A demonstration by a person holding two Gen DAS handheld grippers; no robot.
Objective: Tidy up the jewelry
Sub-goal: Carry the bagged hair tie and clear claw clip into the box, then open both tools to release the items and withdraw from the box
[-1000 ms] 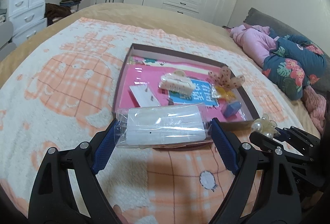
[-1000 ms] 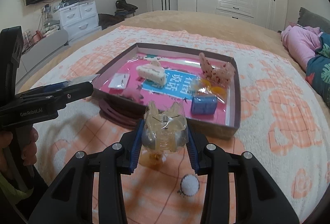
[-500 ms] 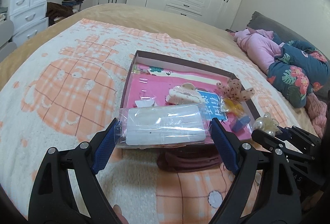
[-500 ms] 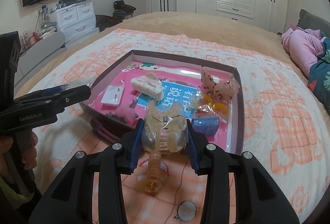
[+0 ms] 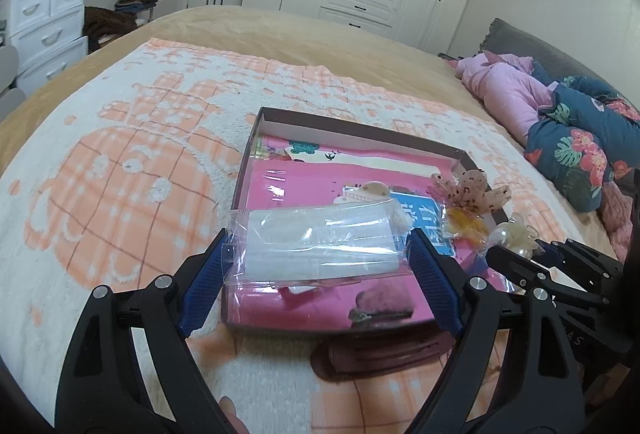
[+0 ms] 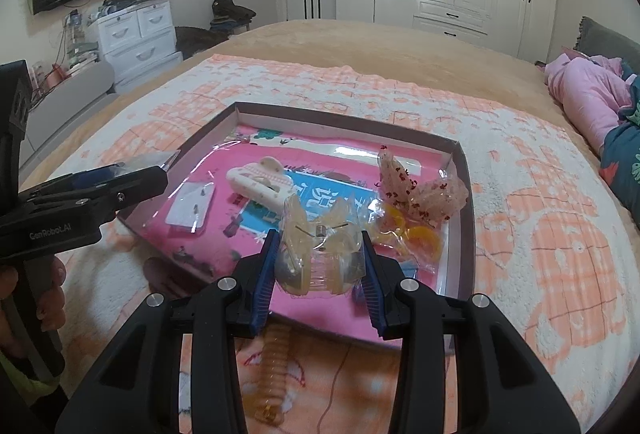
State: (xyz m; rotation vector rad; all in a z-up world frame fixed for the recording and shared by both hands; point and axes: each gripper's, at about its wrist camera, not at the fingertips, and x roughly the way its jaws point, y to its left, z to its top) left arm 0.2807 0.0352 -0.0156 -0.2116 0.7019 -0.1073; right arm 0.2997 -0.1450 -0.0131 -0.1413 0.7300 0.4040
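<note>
Clear packet (image 5: 320, 246) clamped in left tool (image 5: 320, 266), over box (image 5: 360, 132).

We count two grippers (image 6: 319, 263) (image 5: 320, 254), one tray (image 6: 464, 194), four hair clips (image 6: 260, 182) (image 6: 420, 194) (image 6: 320, 254) (image 6: 416, 238), two clear packets (image 5: 320, 246) (image 6: 188, 210), one coiled hair tie (image 6: 274, 370) and one bed (image 6: 520, 234).

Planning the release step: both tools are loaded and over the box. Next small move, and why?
Probably lower the left tool a little and open it, dropping the clear packet onto the bare pink floor of the box. The packet already hangs over the box's near left part, where little lies. The right tool, gripping the yellowish hair claw, can follow.
</note>
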